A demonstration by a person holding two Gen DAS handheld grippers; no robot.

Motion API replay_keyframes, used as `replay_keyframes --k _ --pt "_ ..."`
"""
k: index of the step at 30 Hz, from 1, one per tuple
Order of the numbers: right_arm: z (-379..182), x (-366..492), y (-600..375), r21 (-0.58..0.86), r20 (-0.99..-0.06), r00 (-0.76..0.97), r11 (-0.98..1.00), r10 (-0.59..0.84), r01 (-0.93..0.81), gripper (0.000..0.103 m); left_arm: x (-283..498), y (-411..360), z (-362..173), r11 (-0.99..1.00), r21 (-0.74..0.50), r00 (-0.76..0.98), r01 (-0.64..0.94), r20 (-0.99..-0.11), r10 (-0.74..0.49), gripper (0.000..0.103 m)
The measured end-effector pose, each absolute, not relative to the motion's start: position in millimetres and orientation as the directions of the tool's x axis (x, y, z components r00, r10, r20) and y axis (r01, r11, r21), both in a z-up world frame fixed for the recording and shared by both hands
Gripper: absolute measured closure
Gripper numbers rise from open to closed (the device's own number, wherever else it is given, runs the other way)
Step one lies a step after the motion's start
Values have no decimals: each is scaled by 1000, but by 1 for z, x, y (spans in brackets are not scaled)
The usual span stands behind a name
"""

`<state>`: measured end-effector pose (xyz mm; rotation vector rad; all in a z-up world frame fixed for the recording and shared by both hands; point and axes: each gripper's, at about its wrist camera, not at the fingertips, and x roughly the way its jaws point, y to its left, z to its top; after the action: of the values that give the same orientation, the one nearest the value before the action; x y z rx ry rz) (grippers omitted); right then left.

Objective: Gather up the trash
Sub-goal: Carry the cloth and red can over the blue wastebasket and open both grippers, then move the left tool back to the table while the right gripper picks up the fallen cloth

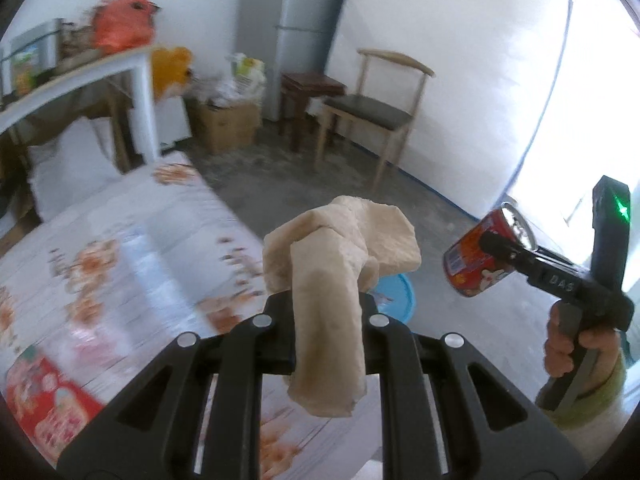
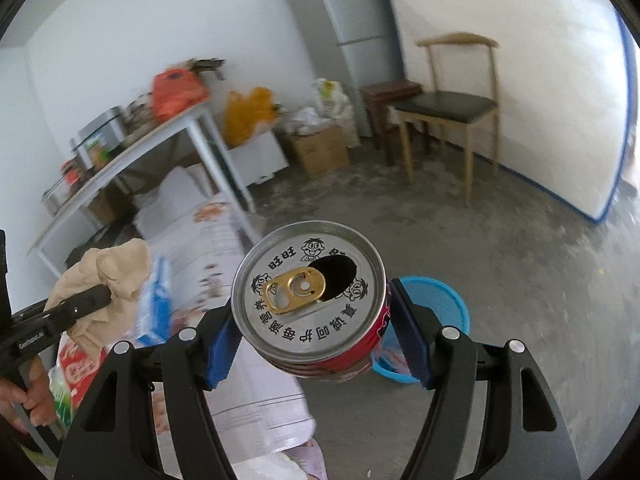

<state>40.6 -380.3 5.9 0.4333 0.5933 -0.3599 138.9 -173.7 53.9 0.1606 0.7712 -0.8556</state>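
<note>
Left hand-held gripper (image 1: 326,300): we clamp a beige crumpled tissue (image 1: 340,248).
Right hand-held gripper (image 2: 316,320): we clamp an opened drink can (image 2: 310,292).
Left to do: we judge both still need dropping into the blue bin (image 2: 444,300).

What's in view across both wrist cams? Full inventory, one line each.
crumpled beige tissue wad: 1, beige, clamped in left gripper
opened red drink can: 1, red with silver top, gold tab, clamped in right gripper
blue plastic basket: 1, blue, on floor beyond the can
floral tablecloth table: 1, white with orange print, left foreground
wooden chair with dark seat: 1, by the far wall
grey fridge: 1, far corner
cardboard box: 1, brown, floor near fridge
left gripper: 1, black fingers, shut
right gripper: 1, black with blue pads, shut
</note>
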Motion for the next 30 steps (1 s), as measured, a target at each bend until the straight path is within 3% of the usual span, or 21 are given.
replay_keyframes --k 5,10,15,16,17,19,25,30 --pt "-31 49 -432 352 -661 729 783 -181 513 36 160 -249 21 601 -178 284 779 -755 -591 89" --pt "-75 66 -477 397 -716 684 721 -143 567 36 173 -330 -30 556 -59 261 829 -839 -477 89" --pt "-121 103 -525 448 -759 646 652 -84 611 36 191 -395 -84 513 -16 217 858 -895 -391 87" --pt "-128 109 -531 447 -767 638 650 -76 615 36 196 -406 -93 512 -22 204 859 -902 -380 77" --pt "-140 121 -541 443 -782 620 642 -67 626 35 201 -412 -98 510 -34 187 860 -907 -377 61" --pt "-164 138 -554 438 -812 583 618 -40 653 34 211 -423 -109 536 -36 195 843 -909 -368 50" --pt "-212 161 -567 415 -850 526 602 -11 682 34 221 -414 -100 571 -98 190 815 -886 -423 45" --pt "-214 152 -566 437 -840 542 575 -14 692 34 220 -400 -86 572 -114 201 812 -866 -458 45"
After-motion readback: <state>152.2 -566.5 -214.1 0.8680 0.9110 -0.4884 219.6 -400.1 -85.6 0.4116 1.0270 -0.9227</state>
